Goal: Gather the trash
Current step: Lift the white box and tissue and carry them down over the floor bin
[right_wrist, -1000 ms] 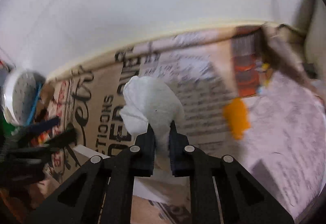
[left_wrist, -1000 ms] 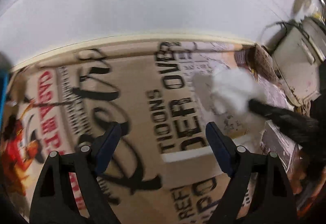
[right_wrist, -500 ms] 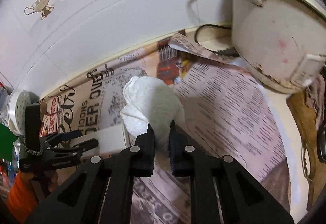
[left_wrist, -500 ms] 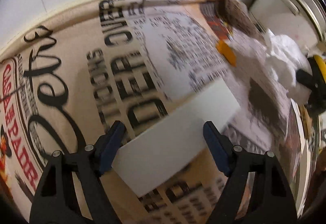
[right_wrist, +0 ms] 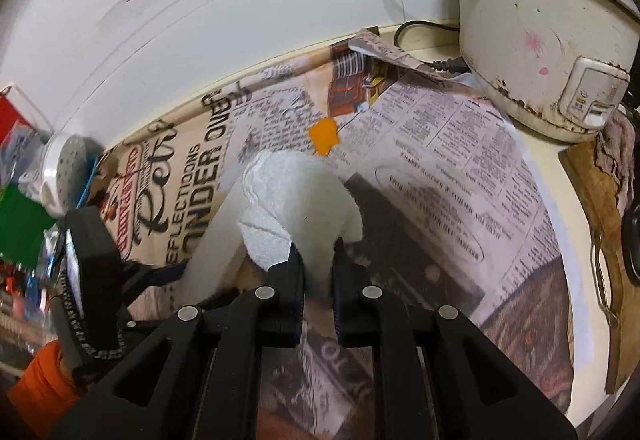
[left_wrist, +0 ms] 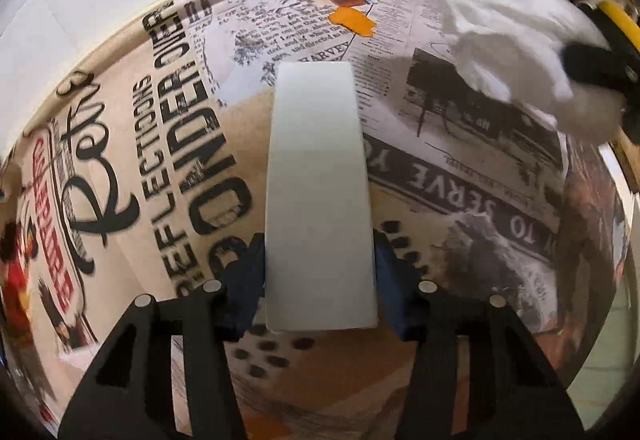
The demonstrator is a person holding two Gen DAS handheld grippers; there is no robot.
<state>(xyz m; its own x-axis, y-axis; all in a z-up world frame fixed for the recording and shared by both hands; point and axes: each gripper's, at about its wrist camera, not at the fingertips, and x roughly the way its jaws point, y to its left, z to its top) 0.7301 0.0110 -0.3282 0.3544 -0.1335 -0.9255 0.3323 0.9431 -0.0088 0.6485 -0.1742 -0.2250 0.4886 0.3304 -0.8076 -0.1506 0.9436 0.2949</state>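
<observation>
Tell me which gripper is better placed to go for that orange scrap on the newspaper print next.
Neither is free. The left gripper has just been closing on the white block; the right gripper is shut on the crumpled tissue. Probably the right: the orange scrap lies just beyond its tissue.

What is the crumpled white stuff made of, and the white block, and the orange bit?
The crumpled white wad looks like paper towel: soft, matte, with a dimpled texture. The white block looks like foam or matte plastic: smooth, flat faces and no print, so I can't say which. The orange scrap seems thin and flat with ragged edges, perhaps paper or peel.
</observation>
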